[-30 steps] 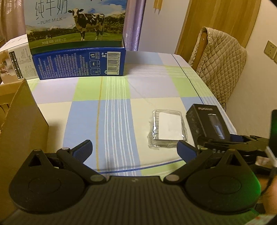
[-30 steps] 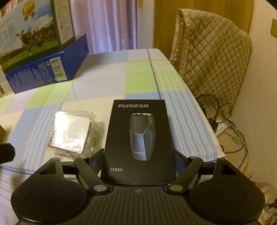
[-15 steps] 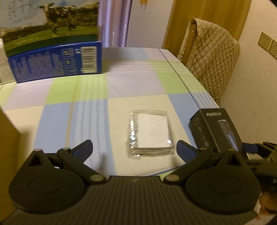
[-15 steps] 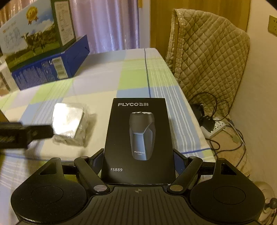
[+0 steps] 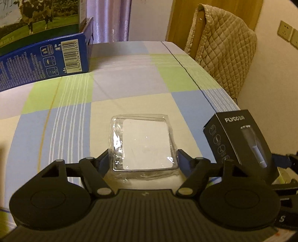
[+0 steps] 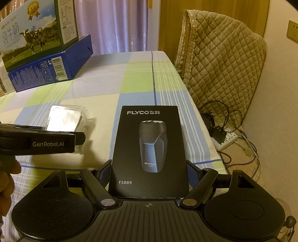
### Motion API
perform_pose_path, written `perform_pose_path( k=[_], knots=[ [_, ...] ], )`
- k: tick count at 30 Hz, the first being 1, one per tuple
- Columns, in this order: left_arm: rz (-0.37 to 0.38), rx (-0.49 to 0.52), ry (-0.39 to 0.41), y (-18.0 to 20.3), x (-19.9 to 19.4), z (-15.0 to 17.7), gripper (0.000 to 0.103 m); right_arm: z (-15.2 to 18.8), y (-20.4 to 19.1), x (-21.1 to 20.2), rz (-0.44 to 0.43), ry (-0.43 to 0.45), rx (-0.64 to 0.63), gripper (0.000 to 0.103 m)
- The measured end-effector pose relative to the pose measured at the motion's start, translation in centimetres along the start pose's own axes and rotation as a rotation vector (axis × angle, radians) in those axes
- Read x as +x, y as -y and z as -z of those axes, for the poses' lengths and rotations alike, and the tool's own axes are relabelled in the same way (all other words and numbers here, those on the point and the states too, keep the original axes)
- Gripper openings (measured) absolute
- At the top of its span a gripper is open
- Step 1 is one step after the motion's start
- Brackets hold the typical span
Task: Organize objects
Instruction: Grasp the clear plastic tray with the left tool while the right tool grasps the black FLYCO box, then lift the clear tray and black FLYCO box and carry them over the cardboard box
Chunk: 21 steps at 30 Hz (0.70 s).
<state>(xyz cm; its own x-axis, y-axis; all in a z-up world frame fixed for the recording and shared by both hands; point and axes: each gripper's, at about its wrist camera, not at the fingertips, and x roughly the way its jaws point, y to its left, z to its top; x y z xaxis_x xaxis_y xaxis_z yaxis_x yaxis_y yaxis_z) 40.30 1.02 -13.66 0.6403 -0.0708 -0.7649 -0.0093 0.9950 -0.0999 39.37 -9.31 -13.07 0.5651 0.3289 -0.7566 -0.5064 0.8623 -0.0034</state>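
Warm, dim yellowish light filled the room, with pale walls [image 6: 275,104] and a wooden door [image 6: 214,14] behind a chair draped in a quilted beige cover [image 6: 223,61]. Lilac curtains [image 6: 111,26] hung beyond the counter [image 5: 130,74], which wore a checked cloth of green, blue and cream. A power strip [image 6: 227,138] with tangled cables lay on the floor, and a wall socket [image 5: 284,30] sat at the right.

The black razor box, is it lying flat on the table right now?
No. The razor box is held up off the tablecloth, gripped on both sides by the right claw.
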Motion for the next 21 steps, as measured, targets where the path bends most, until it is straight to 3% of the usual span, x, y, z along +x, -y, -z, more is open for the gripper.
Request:
perform_pose_path(
  k=[12, 21],
  knots=[
    [-0.024, -0.011, -0.056, -0.6, -4.5, 3.6, 0.064, 0.9, -1.1, -1.0, -0.031, -0.031, -0.029, 0.076],
    [-0.028, -0.062, -0.04, -2.4, -11.0, 5.9, 0.064, 3.4, -1.9, -5.9, -0.033, -0.02, -0.031, 0.076]
  ],
)
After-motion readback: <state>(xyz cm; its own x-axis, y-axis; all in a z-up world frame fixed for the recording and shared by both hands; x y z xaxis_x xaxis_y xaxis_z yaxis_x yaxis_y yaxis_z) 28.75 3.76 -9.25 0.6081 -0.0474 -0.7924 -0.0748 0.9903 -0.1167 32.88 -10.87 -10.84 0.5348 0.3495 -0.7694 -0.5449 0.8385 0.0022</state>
